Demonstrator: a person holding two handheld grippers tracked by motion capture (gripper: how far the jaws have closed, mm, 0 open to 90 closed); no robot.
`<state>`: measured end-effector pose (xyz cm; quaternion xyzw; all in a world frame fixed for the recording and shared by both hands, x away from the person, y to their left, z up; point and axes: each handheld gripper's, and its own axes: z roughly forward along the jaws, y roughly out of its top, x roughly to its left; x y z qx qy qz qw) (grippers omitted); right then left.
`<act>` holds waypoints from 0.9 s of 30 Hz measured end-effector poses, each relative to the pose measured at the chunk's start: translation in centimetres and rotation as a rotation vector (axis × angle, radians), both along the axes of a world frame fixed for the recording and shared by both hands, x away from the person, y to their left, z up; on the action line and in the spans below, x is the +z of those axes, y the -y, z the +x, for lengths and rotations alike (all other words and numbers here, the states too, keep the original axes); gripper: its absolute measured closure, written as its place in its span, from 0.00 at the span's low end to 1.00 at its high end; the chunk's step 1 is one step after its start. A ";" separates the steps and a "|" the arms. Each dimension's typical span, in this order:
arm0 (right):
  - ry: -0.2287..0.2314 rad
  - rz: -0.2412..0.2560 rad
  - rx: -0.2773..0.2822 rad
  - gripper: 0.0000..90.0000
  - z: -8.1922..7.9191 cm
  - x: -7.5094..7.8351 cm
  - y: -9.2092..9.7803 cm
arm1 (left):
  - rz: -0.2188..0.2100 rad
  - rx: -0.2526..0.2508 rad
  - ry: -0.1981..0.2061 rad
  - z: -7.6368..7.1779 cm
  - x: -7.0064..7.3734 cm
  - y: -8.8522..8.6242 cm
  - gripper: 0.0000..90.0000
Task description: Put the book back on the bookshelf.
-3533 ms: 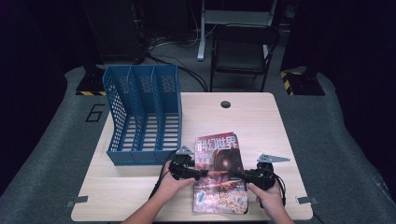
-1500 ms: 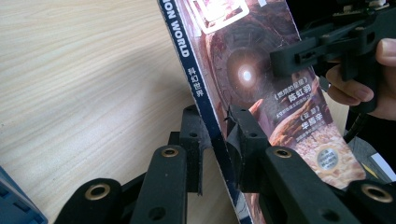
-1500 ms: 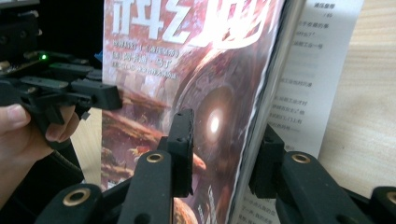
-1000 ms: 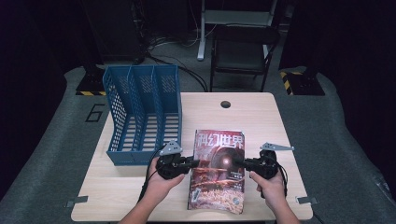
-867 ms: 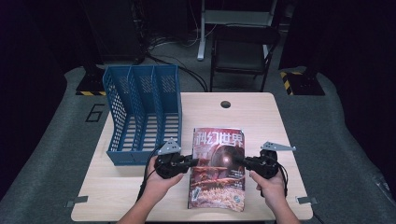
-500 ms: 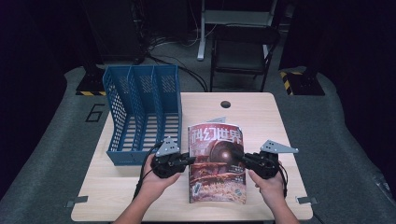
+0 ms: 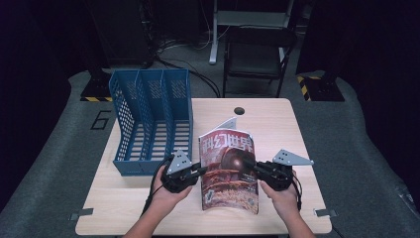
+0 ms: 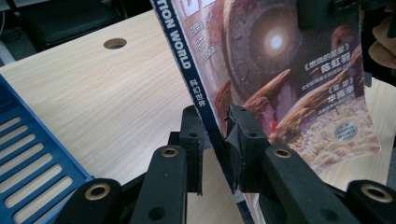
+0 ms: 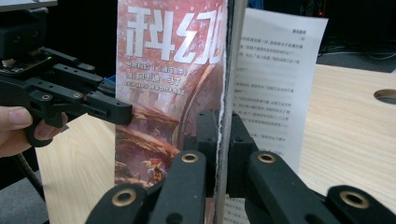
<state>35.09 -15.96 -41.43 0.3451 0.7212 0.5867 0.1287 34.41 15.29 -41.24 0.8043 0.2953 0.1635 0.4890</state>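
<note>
My left tool (image 7: 197, 171) & right tool (image 7: 257, 169) clamp the magazine (image 7: 229, 168), tilted up off the bench (image 7: 277, 124). Blue file rack (image 7: 153, 119) sits to its left, nearer my left hand.

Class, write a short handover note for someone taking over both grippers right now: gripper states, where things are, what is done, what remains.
Left gripper: shut on the spine edge of the red-covered paper magazine.
Right gripper: shut on its opposite edge.
Magazine: tilted up above the light wooden table, one loose page fanning out behind.
Blue plastic three-slot file rack: beside it, slots empty.
Done: magazine gripped and raised.
Left: probably stand it in a rack slot.
</note>
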 end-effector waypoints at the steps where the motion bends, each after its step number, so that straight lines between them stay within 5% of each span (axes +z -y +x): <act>1: -0.001 -0.002 0.002 0.97 0.0 -0.1 0.0 | 0.000 -0.001 -0.001 0.0 0.0 0.0 0.86; 14: -0.071 0.016 0.049 0.80 0.0 -1.7 1.1 | -0.052 -0.005 -0.002 -0.8 -0.6 0.2 0.90; 22: -0.204 -0.054 0.127 0.74 0.1 -3.9 1.1 | -0.051 -0.015 -0.006 -1.2 -0.6 0.1 0.90; 27: -0.278 -0.115 0.159 0.81 0.5 -5.3 0.5 | -0.047 -0.023 -0.001 -1.4 -0.6 0.2 0.91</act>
